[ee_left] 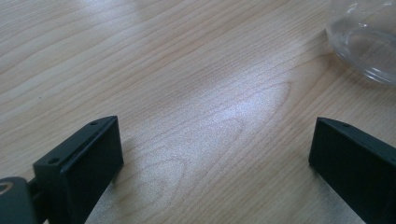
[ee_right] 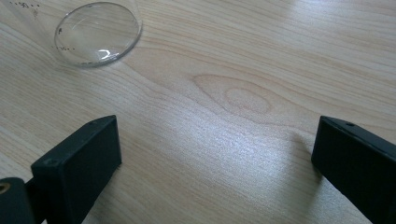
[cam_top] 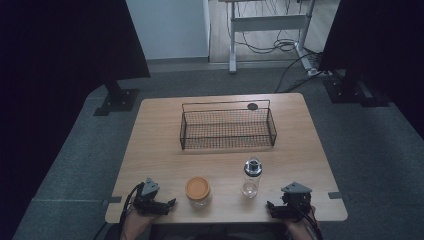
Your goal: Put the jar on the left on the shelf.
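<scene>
The clear bottle point(cam_top: 252, 178) with a dark cap stands upright on the desk point(cam_top: 160, 150) near its front edge, just left of the right claw point(cam_top: 274, 210). The jar point(cam_top: 198, 191) with an orange lid stands just right of the left claw point(cam_top: 170, 203). Both claws rest spread on the wood, nothing between their jaws.

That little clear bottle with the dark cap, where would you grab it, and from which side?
Probably around the clear body, below the dark cap. The bottle stands upright on the table, tall and narrow, so a level grip across its round sides suits it. The right gripper rests open just to its right, with bare wood between, so coming in from that side looks simplest.
</scene>
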